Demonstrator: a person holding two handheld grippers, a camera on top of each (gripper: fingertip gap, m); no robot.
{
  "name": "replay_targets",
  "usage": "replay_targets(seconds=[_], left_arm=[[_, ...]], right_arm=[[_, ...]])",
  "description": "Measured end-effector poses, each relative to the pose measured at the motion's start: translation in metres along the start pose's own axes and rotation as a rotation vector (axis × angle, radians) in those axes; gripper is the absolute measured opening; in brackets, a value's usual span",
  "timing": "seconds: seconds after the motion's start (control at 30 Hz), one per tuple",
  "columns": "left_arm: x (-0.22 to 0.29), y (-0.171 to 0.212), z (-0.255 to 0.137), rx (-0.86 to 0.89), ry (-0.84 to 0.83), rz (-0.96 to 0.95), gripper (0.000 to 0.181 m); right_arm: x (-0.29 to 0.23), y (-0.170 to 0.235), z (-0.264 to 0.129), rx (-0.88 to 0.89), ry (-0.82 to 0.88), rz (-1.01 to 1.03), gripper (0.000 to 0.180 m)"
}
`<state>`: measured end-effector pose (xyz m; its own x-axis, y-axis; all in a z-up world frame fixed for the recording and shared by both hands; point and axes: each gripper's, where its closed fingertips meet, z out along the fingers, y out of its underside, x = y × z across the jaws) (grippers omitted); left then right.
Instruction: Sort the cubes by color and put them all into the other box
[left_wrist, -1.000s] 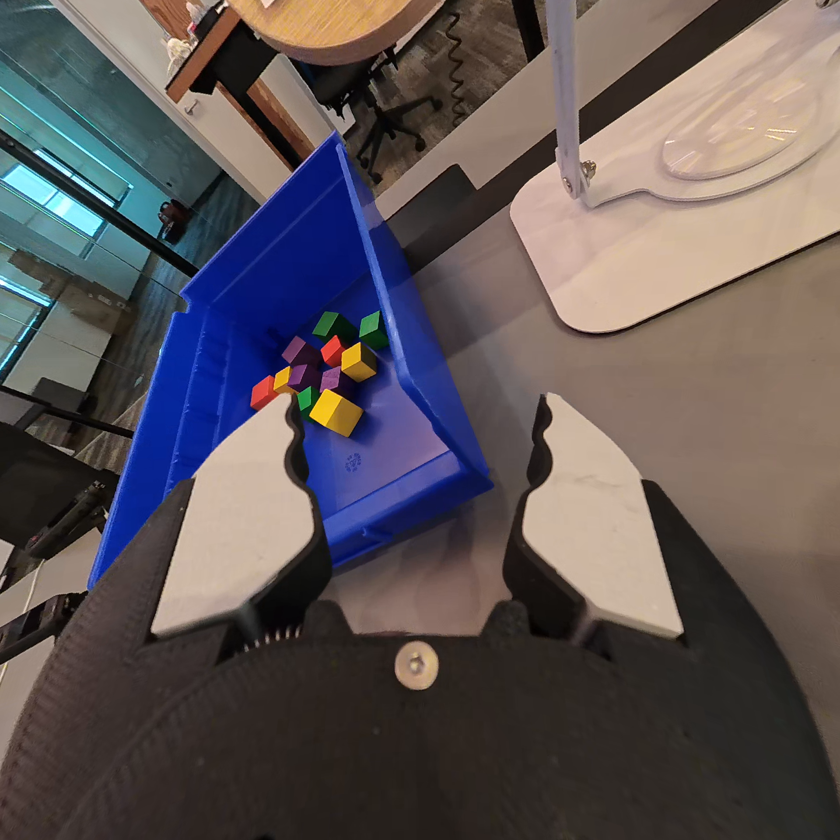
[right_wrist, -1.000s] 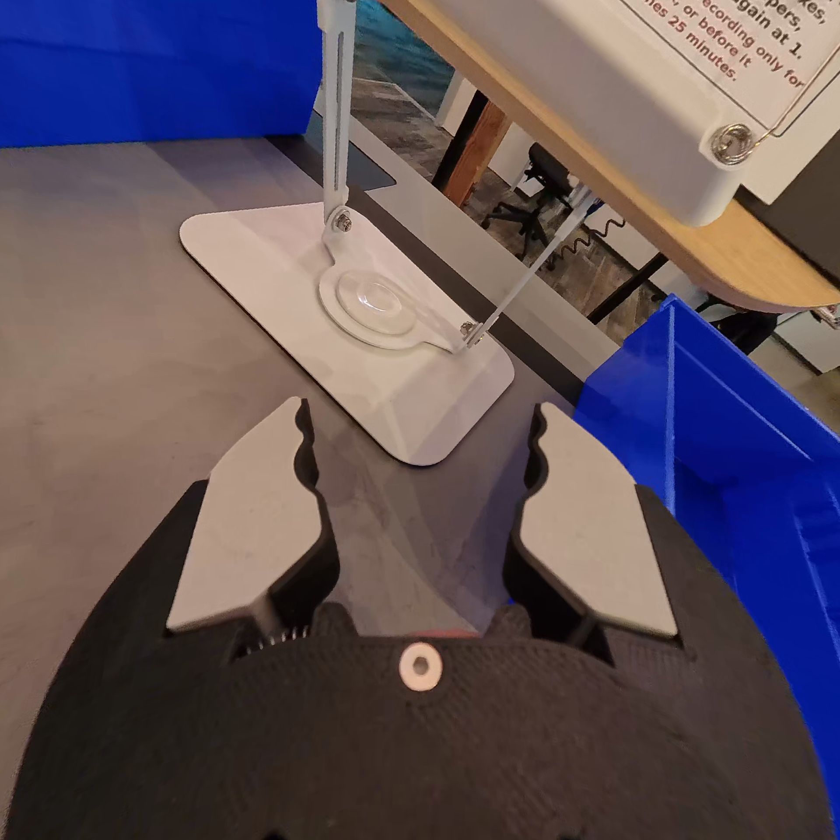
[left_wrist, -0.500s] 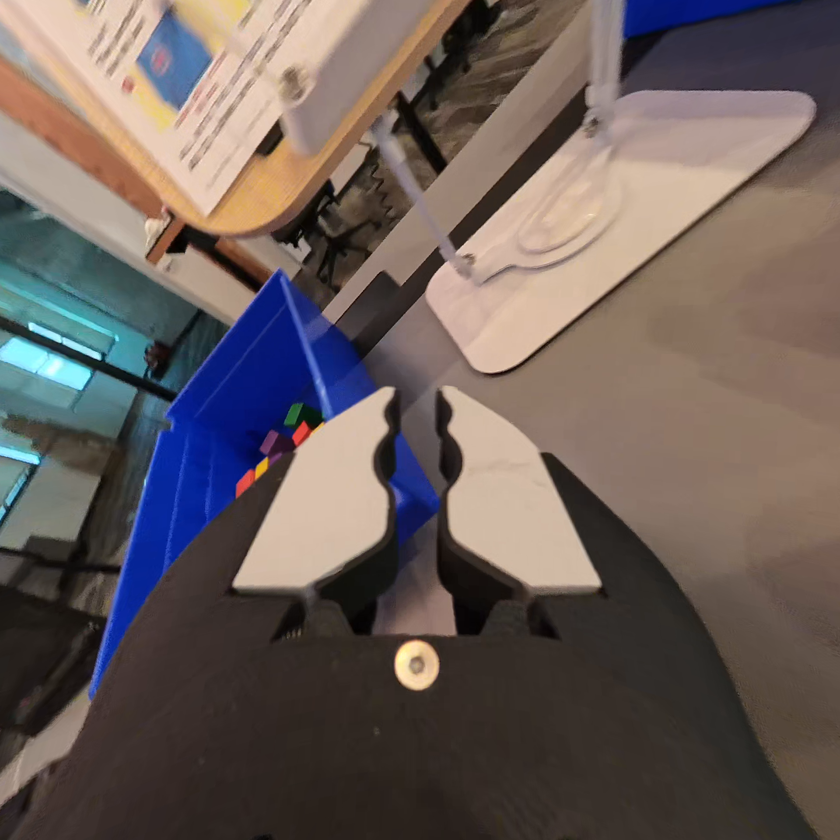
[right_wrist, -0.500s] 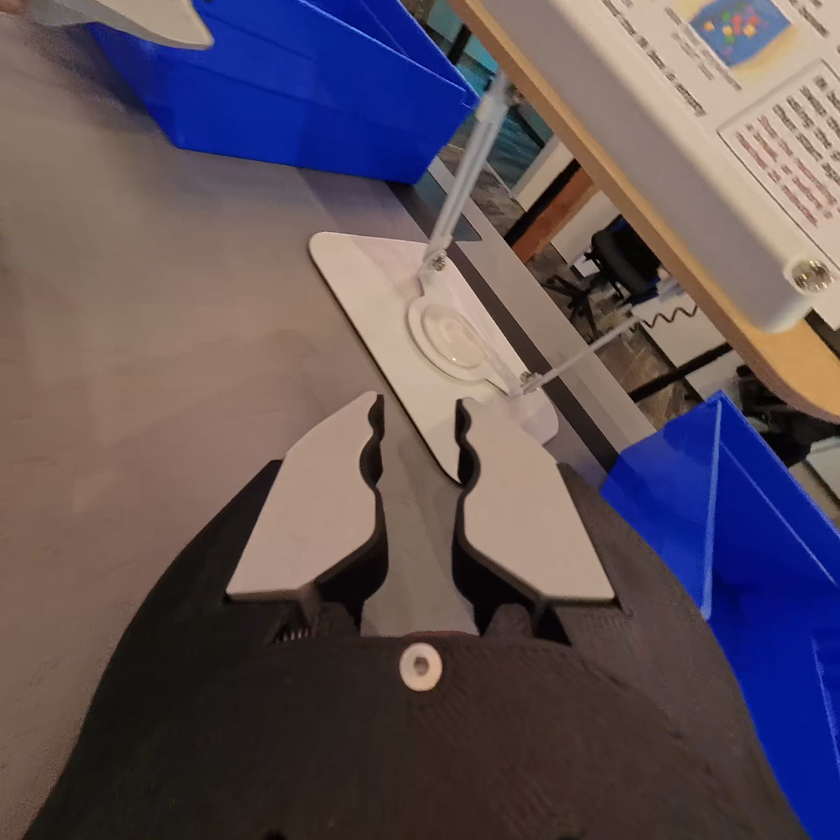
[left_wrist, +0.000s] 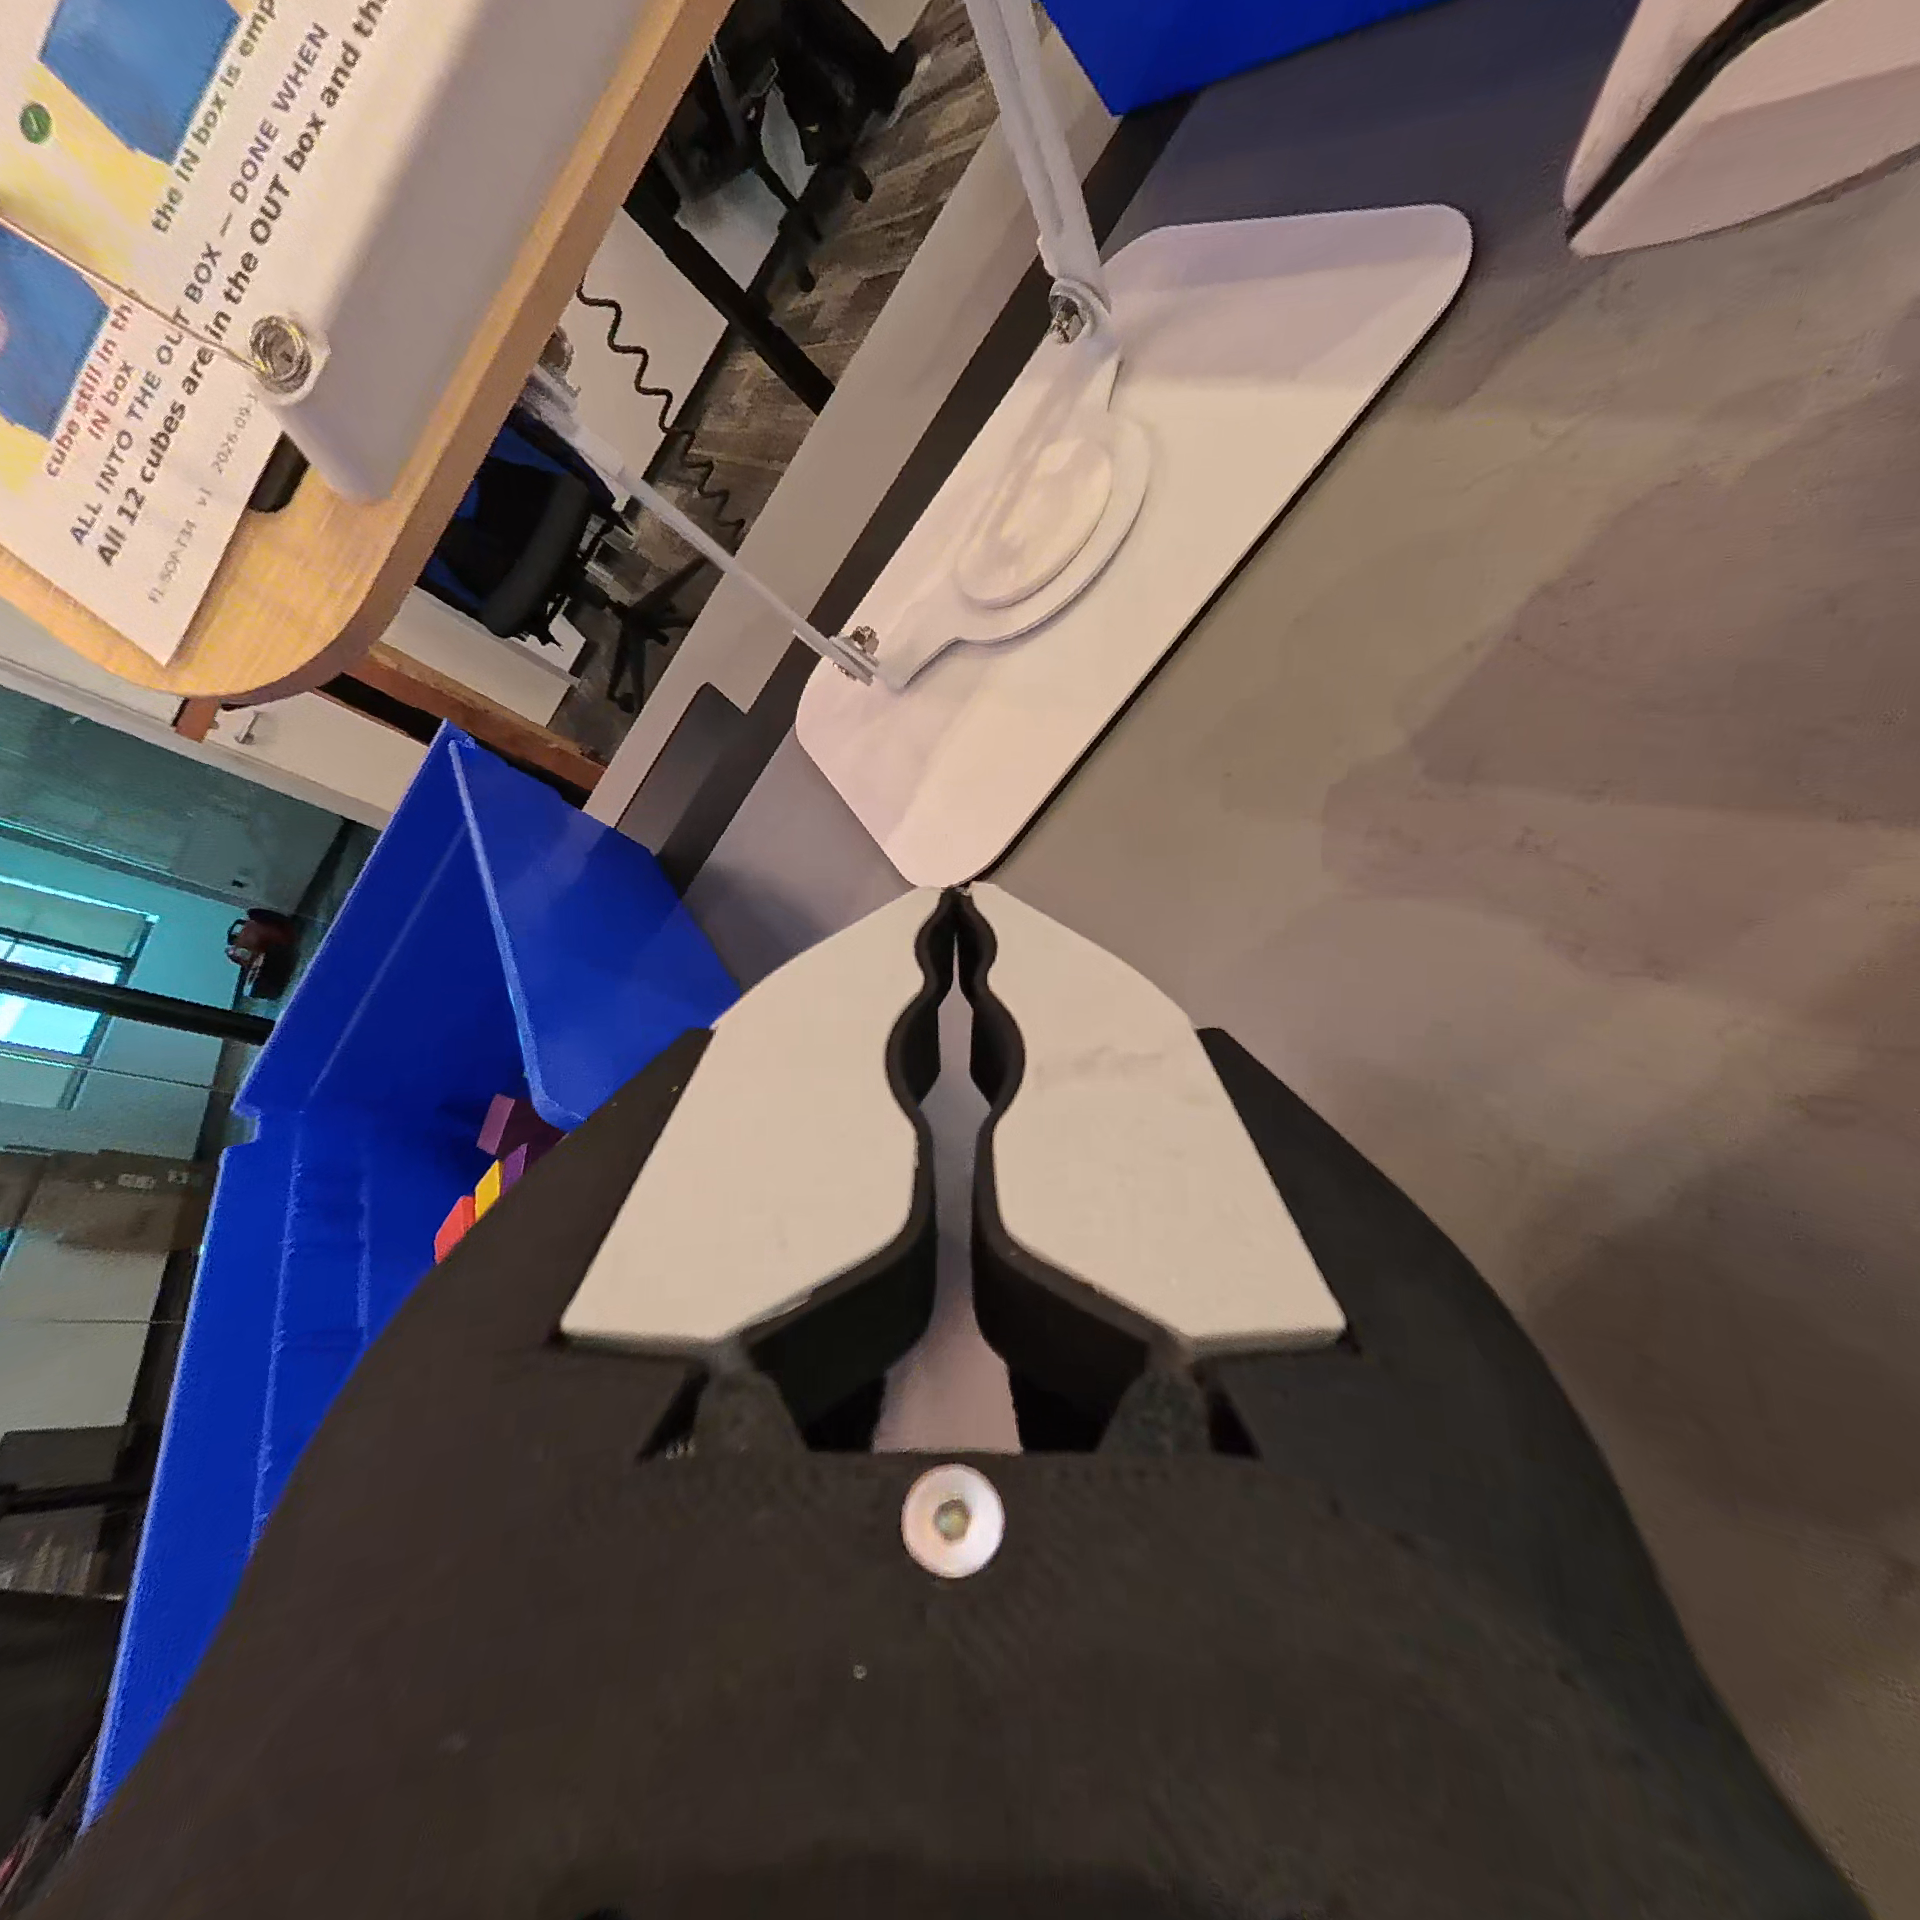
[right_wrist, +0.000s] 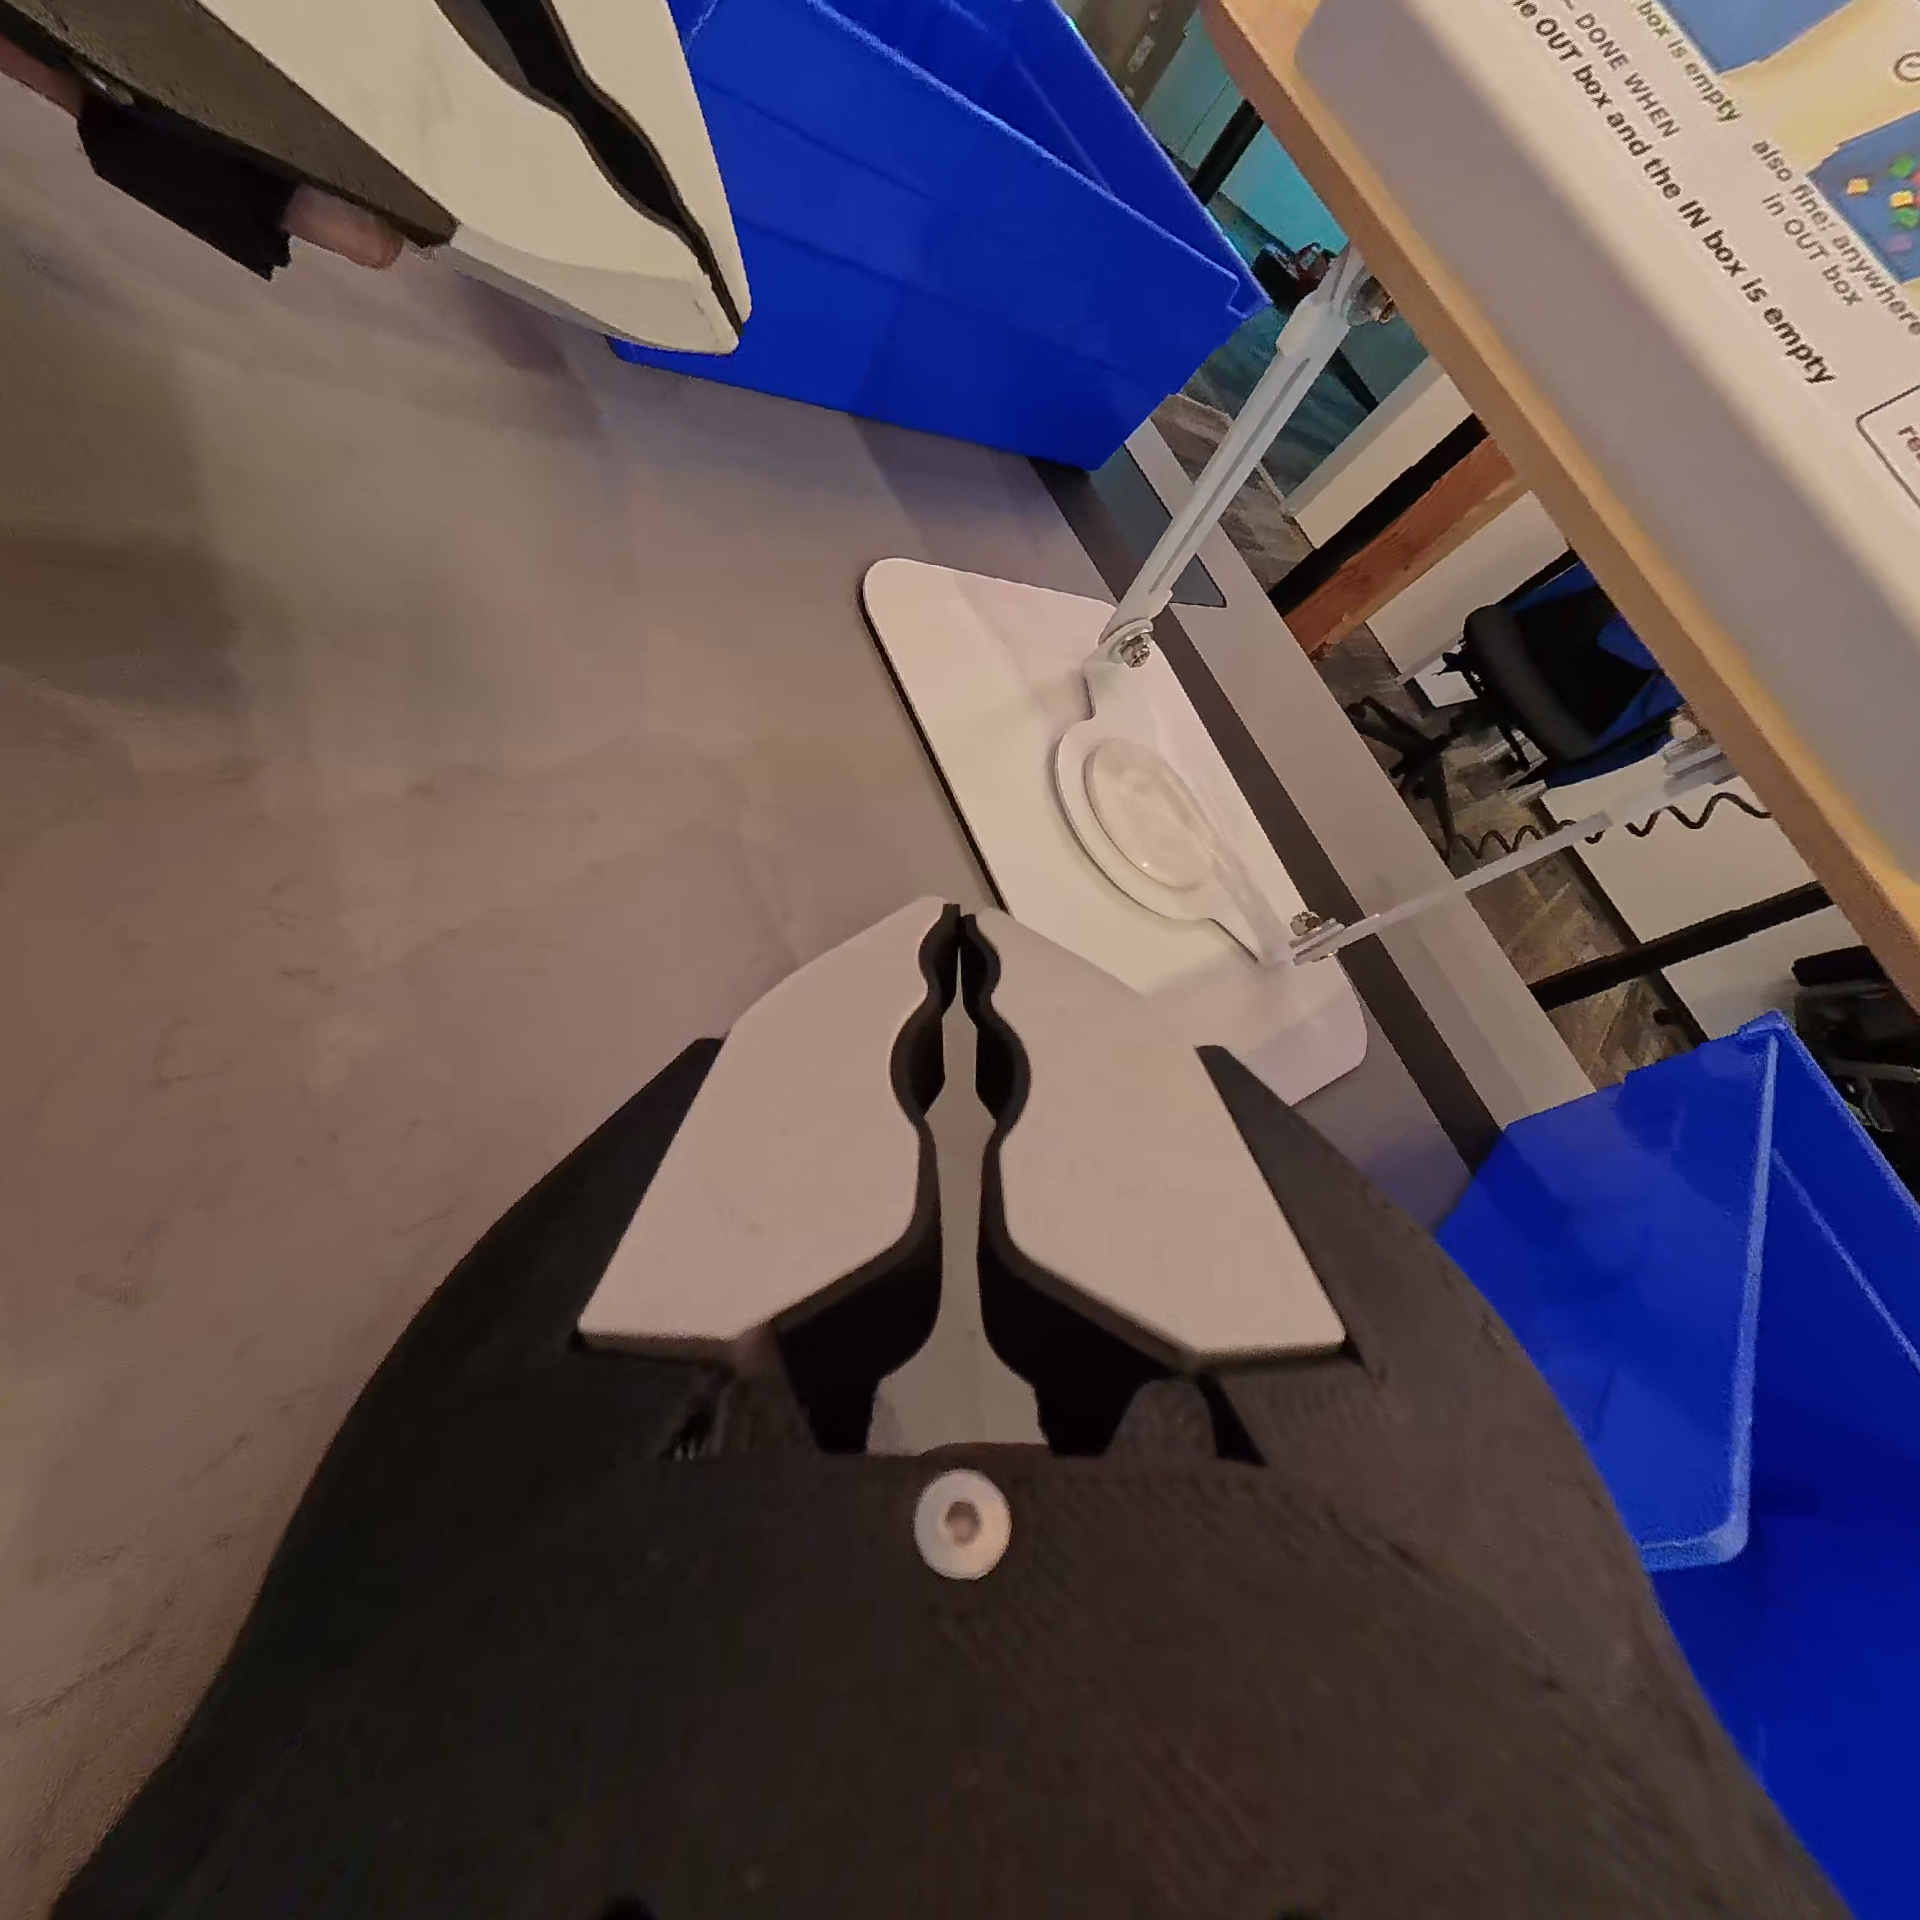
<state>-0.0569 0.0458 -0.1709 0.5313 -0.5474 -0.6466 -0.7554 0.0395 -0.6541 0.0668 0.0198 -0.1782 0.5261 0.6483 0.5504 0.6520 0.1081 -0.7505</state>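
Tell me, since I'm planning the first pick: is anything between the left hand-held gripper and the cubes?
Yes. The blue box's near side wall rises between the shut left hand-held gripper and the cubes; it must go over that wall.

Glossy plastic box; matt grey table.

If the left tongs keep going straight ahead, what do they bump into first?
Probably the white stand base. The shut left tongs point right at its near corner, over the grey table. How high they are is unclear, so they might pass above it.
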Motion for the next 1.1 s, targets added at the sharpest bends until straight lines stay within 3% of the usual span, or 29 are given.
replay_targets(seconds=[1.1], left_arm=[[0.003,0.009,-0.003,0.018,0.067,-0.053,0.0]], right_arm=[[-0.017,-0.001,0.007,-0.01,-0.054,-0.087,0.002]])
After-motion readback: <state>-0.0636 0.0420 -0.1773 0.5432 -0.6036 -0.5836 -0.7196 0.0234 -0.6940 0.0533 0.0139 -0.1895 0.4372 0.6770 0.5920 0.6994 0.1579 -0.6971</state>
